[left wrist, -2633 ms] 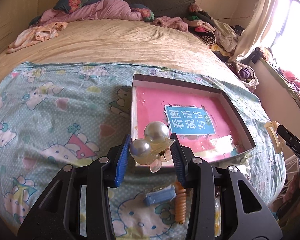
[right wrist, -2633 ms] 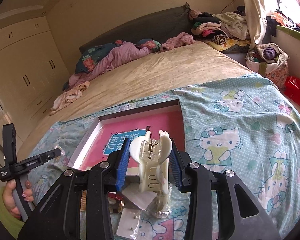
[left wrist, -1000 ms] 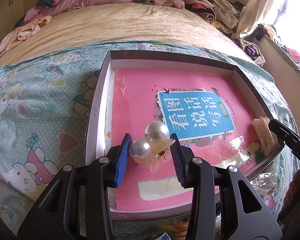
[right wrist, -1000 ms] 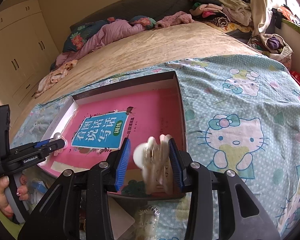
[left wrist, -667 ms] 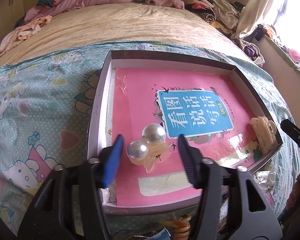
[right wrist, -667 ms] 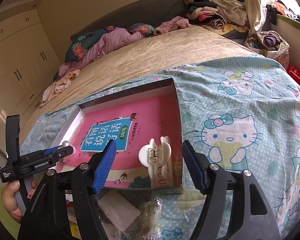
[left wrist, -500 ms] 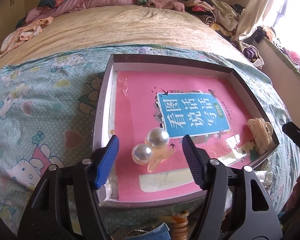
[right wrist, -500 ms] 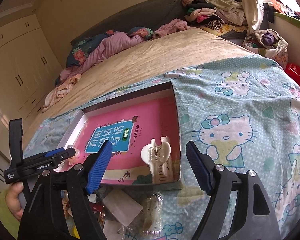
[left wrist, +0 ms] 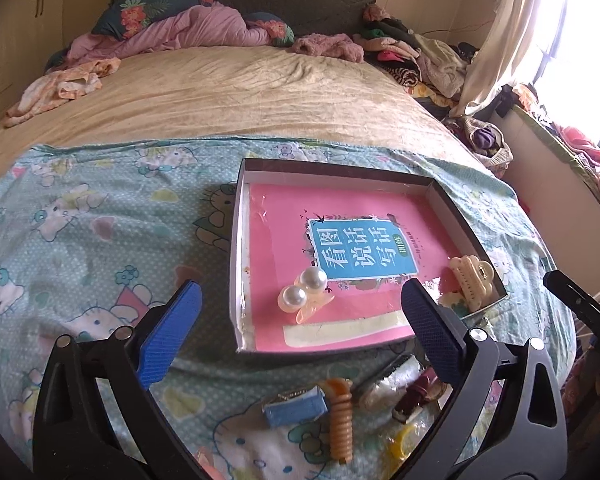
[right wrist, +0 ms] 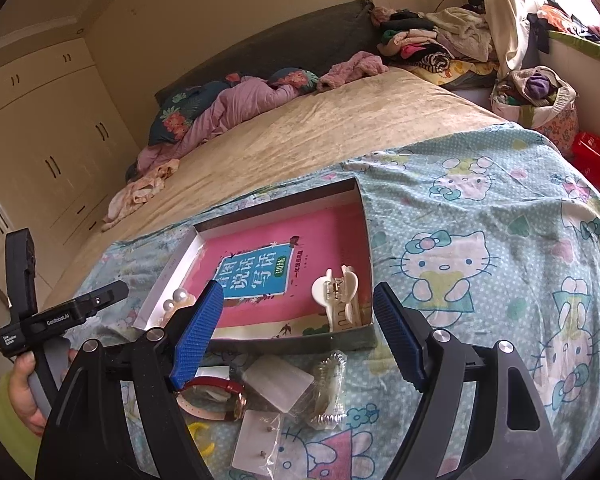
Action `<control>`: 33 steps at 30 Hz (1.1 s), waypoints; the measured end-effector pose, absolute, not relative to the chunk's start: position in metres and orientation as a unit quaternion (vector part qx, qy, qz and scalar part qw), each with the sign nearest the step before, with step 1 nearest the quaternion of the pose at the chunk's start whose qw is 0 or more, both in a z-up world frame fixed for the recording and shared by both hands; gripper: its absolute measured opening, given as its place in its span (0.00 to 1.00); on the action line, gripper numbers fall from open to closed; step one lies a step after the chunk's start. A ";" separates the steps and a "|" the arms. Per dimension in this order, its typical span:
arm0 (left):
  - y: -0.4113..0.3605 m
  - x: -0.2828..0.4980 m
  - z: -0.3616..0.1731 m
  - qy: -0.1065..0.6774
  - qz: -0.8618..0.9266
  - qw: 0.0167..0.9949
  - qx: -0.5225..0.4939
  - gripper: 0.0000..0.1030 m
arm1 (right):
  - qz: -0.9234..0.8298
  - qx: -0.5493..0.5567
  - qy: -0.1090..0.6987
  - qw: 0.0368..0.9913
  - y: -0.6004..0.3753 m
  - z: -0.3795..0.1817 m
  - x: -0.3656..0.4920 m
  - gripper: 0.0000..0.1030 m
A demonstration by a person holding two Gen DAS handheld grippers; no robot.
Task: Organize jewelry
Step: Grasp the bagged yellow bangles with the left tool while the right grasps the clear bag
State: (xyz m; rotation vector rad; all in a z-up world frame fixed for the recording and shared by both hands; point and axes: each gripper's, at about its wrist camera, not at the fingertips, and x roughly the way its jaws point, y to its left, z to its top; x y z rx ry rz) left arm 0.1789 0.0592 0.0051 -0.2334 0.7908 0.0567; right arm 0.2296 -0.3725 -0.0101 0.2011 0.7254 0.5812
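Observation:
A shallow box [left wrist: 236, 240] [right wrist: 364, 240] with a pink book in it lies on the Hello Kitty sheet. A pearl hair clip [left wrist: 305, 290] [right wrist: 175, 299] lies in its near left part. A cream claw clip [left wrist: 471, 278] [right wrist: 337, 295] lies in its near right corner. My left gripper [left wrist: 300, 328] is open and empty, held above the box's near edge. My right gripper [right wrist: 298, 334] is open and empty, just short of the box. Loose pieces lie in front of the box: an orange spiral tie [left wrist: 340, 416], a blue piece [left wrist: 296, 406], a red watch [right wrist: 216, 396] and small clear bags [right wrist: 328, 384].
The bed's beige cover [left wrist: 228, 92] stretches beyond the sheet, with pink bedding [left wrist: 188, 32] and piled clothes [left wrist: 412, 56] at the head. A bag of clothes [right wrist: 536, 96] and a red box [right wrist: 596, 156] stand on the floor at the right.
Both grippers opened and let go of their clips, which now lie in the box. Both grippers then drew back and up from the box.

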 end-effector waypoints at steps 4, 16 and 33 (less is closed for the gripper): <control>0.062 0.166 0.011 0.380 0.027 0.917 -0.118 0.91 | 0.289 0.092 0.345 0.888 -0.369 -0.002 0.218 0.74; 0.054 0.129 0.014 0.379 0.005 0.919 -0.112 0.91 | 0.308 0.081 0.341 0.884 -0.367 0.015 0.187 0.74; 0.019 0.097 -0.015 0.418 -0.050 0.903 -0.086 0.91 | 0.308 0.060 0.370 0.875 -0.367 0.005 0.160 0.74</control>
